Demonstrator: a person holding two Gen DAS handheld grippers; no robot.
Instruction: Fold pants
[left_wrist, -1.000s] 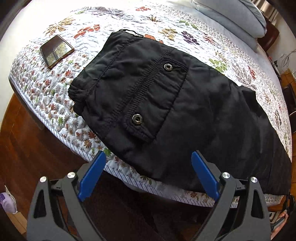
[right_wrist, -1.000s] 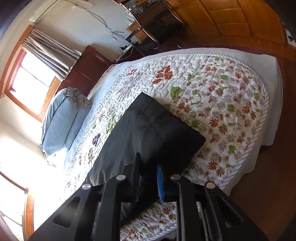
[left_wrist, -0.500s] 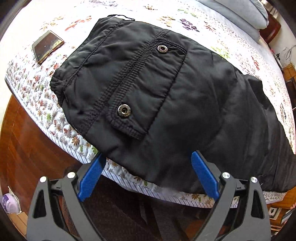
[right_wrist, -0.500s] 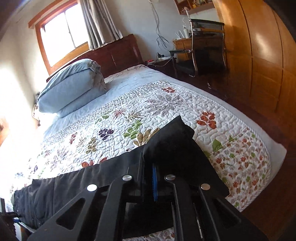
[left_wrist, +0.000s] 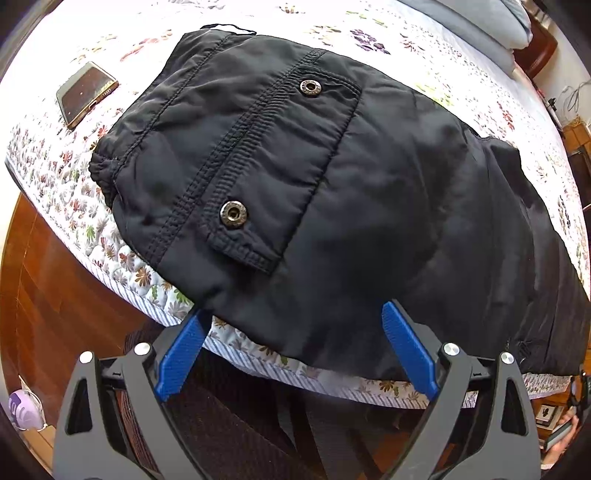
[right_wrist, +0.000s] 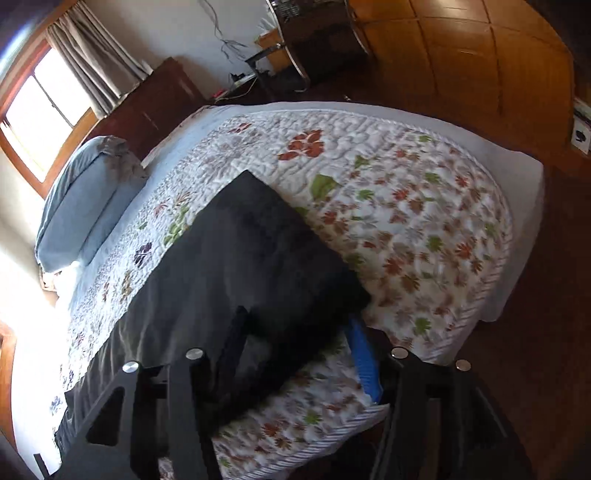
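I have the black pants (left_wrist: 332, 192) laid flat along the near edge of the bed, on the floral quilt (left_wrist: 55, 173). The waistband end sits at the left of my left view, the back pocket flap (left_wrist: 280, 162) facing up with its two metal snaps (left_wrist: 233, 214). The leg end (right_wrist: 266, 258) stretches across the quilt in my right view.

My left gripper (left_wrist: 291, 336) hangs just over the near hem of the pants, jaws spread wide, blue pads on either side of the fabric edge and nothing pinched between them.

My right gripper (right_wrist: 295, 332) is opening; the corner of the leg end lies between its fingers, but I see the pads parted from the cloth.

A phone (left_wrist: 86, 93) rests on the quilt beside the waistband. Blue pillows (right_wrist: 81, 206) lie at the head of the bed, below the window (right_wrist: 40, 110).
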